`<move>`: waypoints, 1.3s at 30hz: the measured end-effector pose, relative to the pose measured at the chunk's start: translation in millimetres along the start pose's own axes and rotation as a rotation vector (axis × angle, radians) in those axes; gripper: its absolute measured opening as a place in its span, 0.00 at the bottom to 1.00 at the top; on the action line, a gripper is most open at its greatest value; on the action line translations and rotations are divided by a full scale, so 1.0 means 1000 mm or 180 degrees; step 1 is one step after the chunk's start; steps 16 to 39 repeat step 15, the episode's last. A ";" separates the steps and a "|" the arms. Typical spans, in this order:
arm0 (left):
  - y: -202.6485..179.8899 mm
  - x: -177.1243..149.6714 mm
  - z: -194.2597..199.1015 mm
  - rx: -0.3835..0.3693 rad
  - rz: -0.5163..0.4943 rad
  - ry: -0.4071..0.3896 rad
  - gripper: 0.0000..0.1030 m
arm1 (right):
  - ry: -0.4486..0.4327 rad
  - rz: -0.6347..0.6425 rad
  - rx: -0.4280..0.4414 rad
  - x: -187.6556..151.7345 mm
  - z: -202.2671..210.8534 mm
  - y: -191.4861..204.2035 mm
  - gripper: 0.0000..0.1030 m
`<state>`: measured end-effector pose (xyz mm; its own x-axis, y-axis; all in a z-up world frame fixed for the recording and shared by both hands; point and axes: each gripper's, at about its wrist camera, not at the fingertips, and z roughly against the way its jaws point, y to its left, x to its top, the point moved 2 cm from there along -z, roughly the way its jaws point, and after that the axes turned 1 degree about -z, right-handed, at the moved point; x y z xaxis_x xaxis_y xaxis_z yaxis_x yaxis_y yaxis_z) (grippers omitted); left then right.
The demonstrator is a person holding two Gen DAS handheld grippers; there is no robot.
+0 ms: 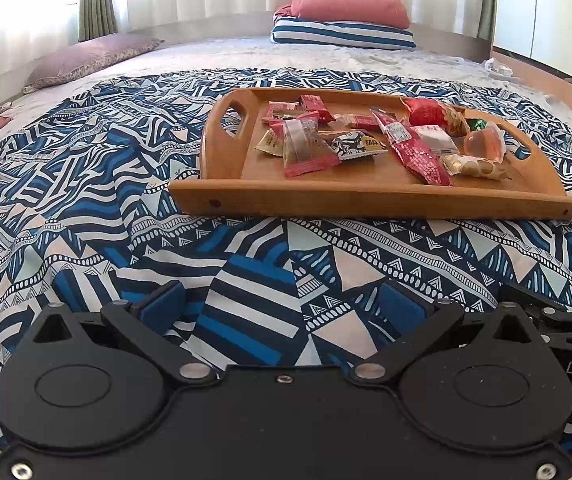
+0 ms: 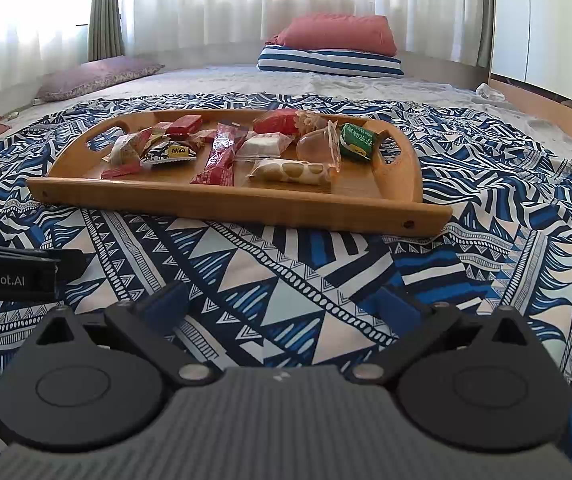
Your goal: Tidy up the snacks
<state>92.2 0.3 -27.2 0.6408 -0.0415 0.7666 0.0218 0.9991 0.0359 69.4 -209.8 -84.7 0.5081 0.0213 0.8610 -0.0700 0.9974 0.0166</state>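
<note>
A wooden tray (image 1: 366, 200) with cut-out handles sits on a blue patterned cloth on the bed; it also shows in the right wrist view (image 2: 246, 204). Several wrapped snacks lie in it: a long red bar (image 1: 414, 148) (image 2: 222, 152), a black-and-white packet (image 1: 360, 145) (image 2: 168, 153), a clear jelly cup (image 1: 484, 142) (image 2: 318, 144), a green packet (image 2: 358, 142). My left gripper (image 1: 282, 304) is open and empty, low over the cloth in front of the tray. My right gripper (image 2: 282, 300) is open and empty, also in front of the tray.
The patterned cloth (image 1: 86, 200) is wrinkled around the tray. A striped pillow with a pink one on top (image 1: 346, 20) lies at the bed's far end, a purple pillow (image 1: 90, 58) at the far left. The other gripper's body shows at the left (image 2: 6, 276).
</note>
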 end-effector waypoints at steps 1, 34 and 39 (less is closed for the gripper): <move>0.000 0.000 0.000 0.0000 0.0000 -0.0001 1.00 | 0.0000 0.0000 0.0000 0.000 0.000 0.000 1.00; -0.001 -0.001 0.000 -0.0013 -0.0001 -0.0020 1.00 | 0.0002 -0.0003 0.0001 0.000 0.000 0.000 1.00; -0.001 -0.001 0.000 -0.0013 -0.0001 -0.0020 1.00 | 0.0002 -0.0003 0.0001 0.000 0.000 0.000 1.00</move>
